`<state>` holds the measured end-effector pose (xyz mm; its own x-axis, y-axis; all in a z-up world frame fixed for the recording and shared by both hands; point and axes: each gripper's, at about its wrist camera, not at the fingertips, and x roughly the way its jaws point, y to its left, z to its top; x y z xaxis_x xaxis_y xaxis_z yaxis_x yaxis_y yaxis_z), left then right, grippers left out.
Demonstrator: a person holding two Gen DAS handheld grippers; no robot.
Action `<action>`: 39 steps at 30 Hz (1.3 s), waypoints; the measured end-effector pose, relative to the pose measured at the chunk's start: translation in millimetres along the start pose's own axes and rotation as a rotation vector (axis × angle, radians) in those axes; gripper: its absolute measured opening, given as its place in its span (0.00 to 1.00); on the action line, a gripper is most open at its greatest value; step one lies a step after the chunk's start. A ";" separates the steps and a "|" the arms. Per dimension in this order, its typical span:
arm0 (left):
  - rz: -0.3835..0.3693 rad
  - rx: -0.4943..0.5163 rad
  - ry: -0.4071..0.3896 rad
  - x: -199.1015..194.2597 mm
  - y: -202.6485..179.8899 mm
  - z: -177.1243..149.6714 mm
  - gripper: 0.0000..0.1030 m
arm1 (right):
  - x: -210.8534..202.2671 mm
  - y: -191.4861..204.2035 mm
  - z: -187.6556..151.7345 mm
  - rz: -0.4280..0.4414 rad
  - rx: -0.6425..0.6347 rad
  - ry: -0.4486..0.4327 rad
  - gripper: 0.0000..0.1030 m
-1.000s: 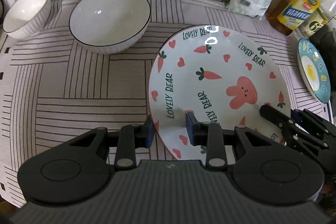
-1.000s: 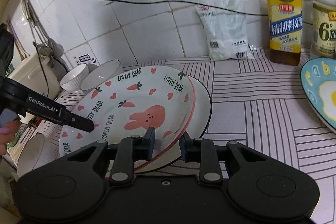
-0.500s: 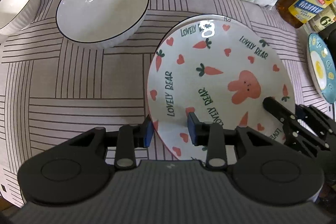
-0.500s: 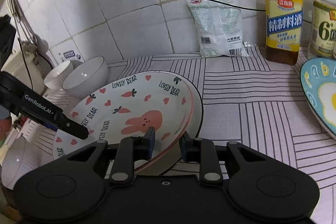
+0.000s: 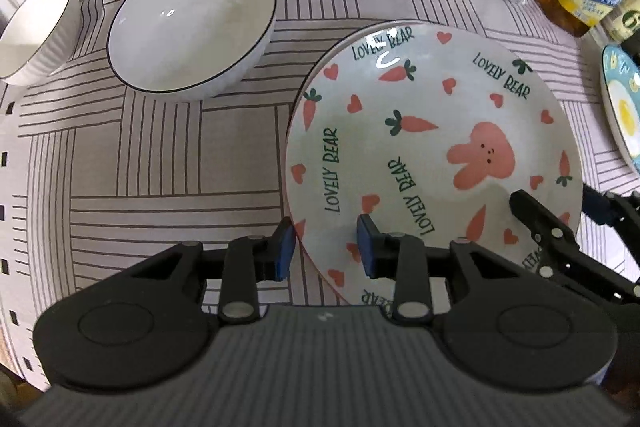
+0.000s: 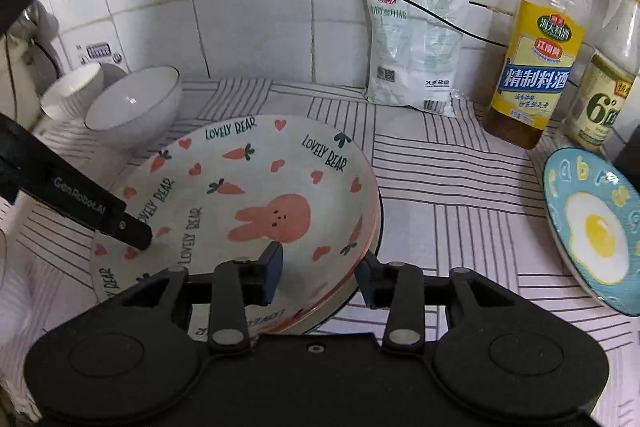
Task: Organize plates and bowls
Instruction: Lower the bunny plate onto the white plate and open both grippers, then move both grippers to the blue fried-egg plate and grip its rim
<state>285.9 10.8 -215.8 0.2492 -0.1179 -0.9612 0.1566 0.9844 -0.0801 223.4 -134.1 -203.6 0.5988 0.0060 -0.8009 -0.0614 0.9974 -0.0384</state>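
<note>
While the left tongs [image 5: 325,247] clamp the "LOVELY BEAR" plate [image 5: 432,147], the right tongs [image 6: 318,277] are opening around its rim.

White tiled wall [image 6: 256,27]; striped, seemingly cloth-covered counter [image 5: 160,163].

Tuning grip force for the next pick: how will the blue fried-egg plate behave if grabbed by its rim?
The round blue glazed plate with the fried-egg print looks rigid and ceramic, so likely fragile if dropped. Its glossy surface suggests the tool pads could slip. It is shallow with a thin rim, so a one-sided rim grip will probably let it tilt; it seems unlikely to roll, lying flat on the striped cloth.
</note>
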 end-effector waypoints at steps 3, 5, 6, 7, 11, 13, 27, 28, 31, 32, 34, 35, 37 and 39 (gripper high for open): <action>0.028 0.019 -0.004 -2.0 -6.9 -2.2 0.30 | -0.1 6.0 -1.7 -0.048 -0.025 0.015 0.46; 0.033 0.024 -0.008 -5.7 -8.6 -5.1 0.28 | 1.6 6.3 -5.9 -0.064 -0.031 0.015 0.45; 0.026 0.020 -0.002 -8.0 -8.7 -6.2 0.27 | 2.6 5.1 -8.6 -0.068 -0.030 0.012 0.44; 0.020 0.017 0.005 -11.4 -9.0 -7.3 0.27 | 2.9 2.4 -11.2 -0.064 -0.021 0.009 0.41; 0.054 0.063 -0.021 -36.2 -19.2 -14.3 0.27 | -10.4 -3.2 -19.1 -0.038 -0.016 -0.031 0.39; 0.059 0.094 -0.034 -50.1 -25.8 -18.3 0.27 | -20.4 -6.8 -23.7 -0.020 -0.012 -0.046 0.39; 0.057 0.299 -0.098 -106.7 -83.1 -49.3 0.34 | -115.0 -68.9 -63.4 -0.019 0.037 -0.130 0.48; 0.052 0.307 -0.098 -108.3 -87.3 -51.7 0.36 | -122.4 -72.0 -66.5 -0.024 0.042 -0.134 0.51; 0.043 0.326 -0.098 -109.0 -98.9 -56.7 0.38 | -143.6 -80.7 -76.4 -0.026 0.037 -0.159 0.59; 0.044 0.333 -0.099 -109.0 -103.1 -58.7 0.39 | -150.0 -82.7 -79.8 -0.032 0.030 -0.172 0.61; 0.045 0.343 -0.099 -108.3 -111.4 -59.9 0.40 | -158.5 -85.8 -85.6 -0.051 0.025 -0.189 0.67; 0.038 0.349 -0.099 -108.3 -116.0 -60.3 0.41 | -161.0 -87.7 -87.7 -0.064 0.025 -0.193 0.67; 0.024 0.358 -0.098 -108.0 -124.4 -60.6 0.47 | -164.6 -92.2 -92.7 -0.099 0.030 -0.200 0.70; 0.017 0.370 -0.100 -107.4 -133.4 -59.9 0.54 | -166.1 -98.4 -96.8 -0.122 0.043 -0.204 0.71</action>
<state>180.9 -100.0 -117.8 0.3435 -0.1320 -0.9298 0.4820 0.8745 0.0538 52.6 -240.2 -124.7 0.7487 -0.1042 -0.6547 0.0523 0.9938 -0.0983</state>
